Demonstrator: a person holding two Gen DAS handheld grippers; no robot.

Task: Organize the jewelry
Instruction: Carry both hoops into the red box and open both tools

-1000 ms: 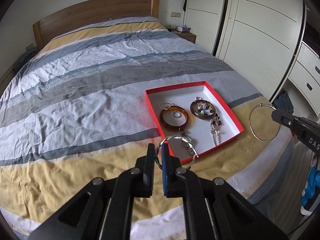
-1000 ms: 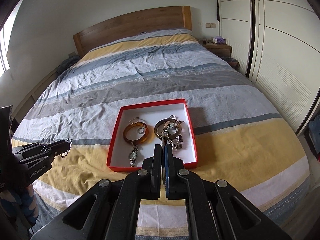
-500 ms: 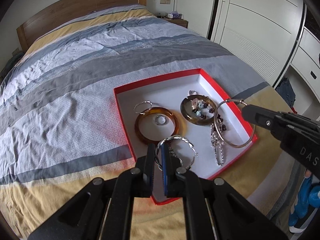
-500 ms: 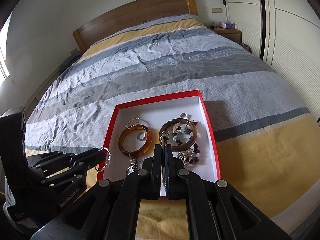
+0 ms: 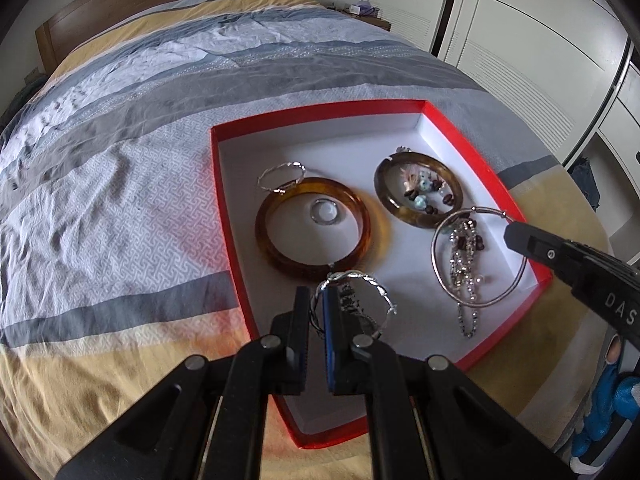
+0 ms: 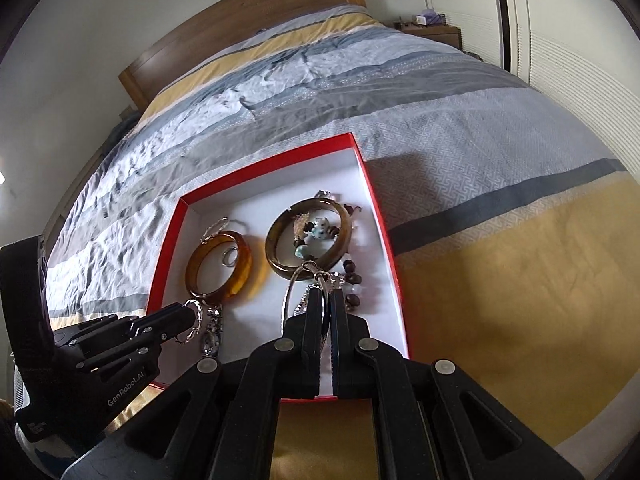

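Observation:
A red box with a white inside lies on the striped bed. In it are an amber bangle, a small ring, a dark brown bangle around loose beads, and a silver chain. My left gripper is shut on a twisted silver bangle, low over the box's near left part. My right gripper is shut on a thin silver hoop bangle, which hangs over the chain at the box's right side. Each gripper also shows in the other's view: right gripper, left gripper.
The bedspread spreads far beyond the box, up to a wooden headboard. White wardrobe doors stand along the right of the bed. A nightstand is at the far corner. The box's right rim is near the bed's edge.
Both grippers have come down and in towards the box. The twisted bangle and the thin hoop, earlier at or outside the box's rim, now hang over its inside.

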